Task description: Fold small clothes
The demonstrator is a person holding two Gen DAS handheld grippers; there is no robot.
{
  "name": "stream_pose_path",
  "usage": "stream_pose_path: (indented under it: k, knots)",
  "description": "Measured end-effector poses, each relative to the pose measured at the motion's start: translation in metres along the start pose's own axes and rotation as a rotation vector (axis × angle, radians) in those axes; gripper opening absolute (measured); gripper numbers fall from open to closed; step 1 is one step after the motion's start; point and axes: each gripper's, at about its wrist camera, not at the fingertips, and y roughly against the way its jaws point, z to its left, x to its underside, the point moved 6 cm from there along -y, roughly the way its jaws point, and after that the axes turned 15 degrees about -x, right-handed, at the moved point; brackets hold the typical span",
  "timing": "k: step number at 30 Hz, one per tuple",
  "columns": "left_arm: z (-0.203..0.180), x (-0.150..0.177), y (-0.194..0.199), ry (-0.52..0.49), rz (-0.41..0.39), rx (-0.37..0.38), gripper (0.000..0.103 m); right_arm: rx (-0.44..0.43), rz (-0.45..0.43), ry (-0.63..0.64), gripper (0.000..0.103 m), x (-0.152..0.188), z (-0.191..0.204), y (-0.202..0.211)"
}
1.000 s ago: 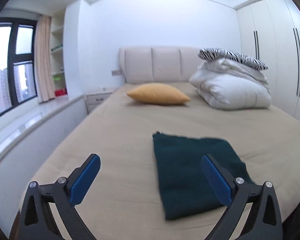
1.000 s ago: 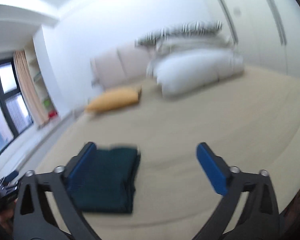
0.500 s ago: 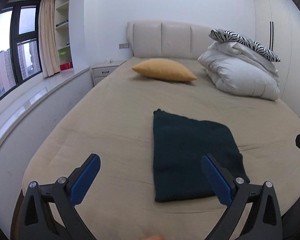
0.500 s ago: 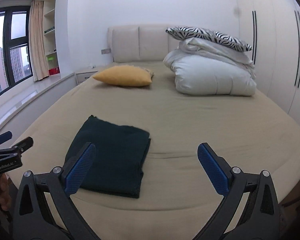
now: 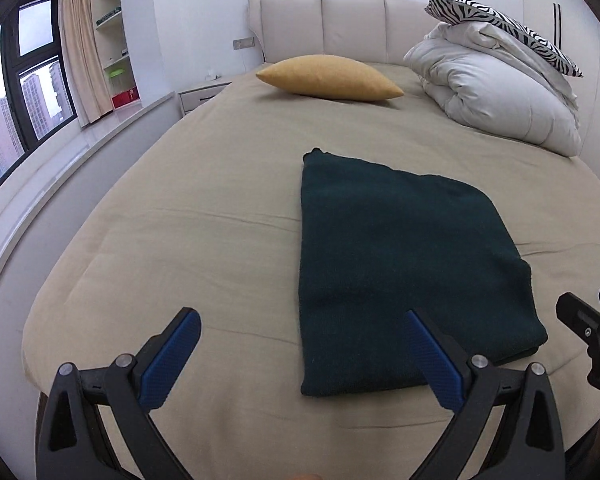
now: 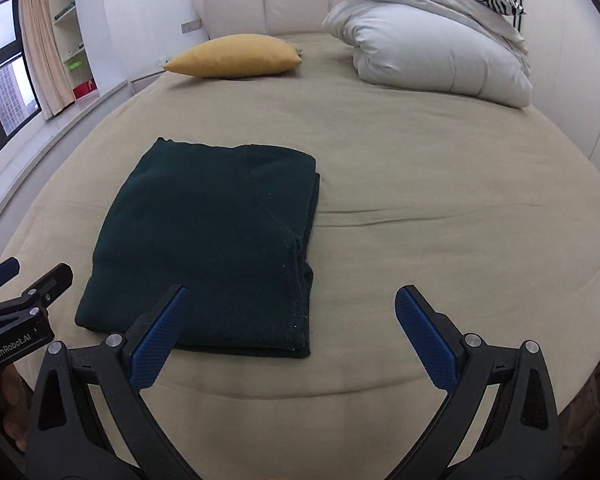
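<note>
Dark green garment (image 5: 404, 272) lies folded flat on the bed (image 5: 204, 208), a soft knit-looking rectangle with stacked layers showing along its right edge in the right wrist view (image 6: 216, 240). It sits just ahead of your left gripper (image 5: 304, 354), off toward that claw's right finger (image 5: 432, 364), whose blue ribbed pad overlaps the cloth's near corner in the view; contact cannot be told. From your right gripper (image 6: 292, 334) the garment is ahead and to the left, its near edge just beyond the left finger (image 6: 160, 338).

Both claws are spread wide apart with nothing between the pads — black angular frames, blue textured pads, silver pivot screws. You hold both low and roughly level over the foot of the bed, pointing toward the headboard (image 5: 332, 20). Your left gripper's tip shows at the left edge of the right wrist view (image 6: 24, 292), your right one's at the right edge of the left wrist view (image 5: 592, 328), so the garment lies between them.

Bed sheet is beige, smooth, with a few shallow creases. Far beyond the claws: a mustard yellow pillow (image 5: 332, 78), lens-shaped, and to its right a puffy white folded duvet (image 5: 496, 96) with a zebra-print pillow (image 5: 508, 28) on top. Headboard is cream, padded in vertical panels.
</note>
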Motion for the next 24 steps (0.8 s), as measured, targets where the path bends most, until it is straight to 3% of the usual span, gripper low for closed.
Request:
stream_pose_path:
  k: [11, 24]
  knots:
    - [0.021, -0.006, 0.018, 0.07, -0.014, -0.004, 0.103, 0.052, -0.025, 0.034, 0.103, -0.013, 0.012, 0.058]
    - [0.012, 0.0, 0.018, 0.047, -0.008, 0.022, 0.103, 0.064, -0.014, 0.062, 0.103, -0.012, 0.019, 0.06]
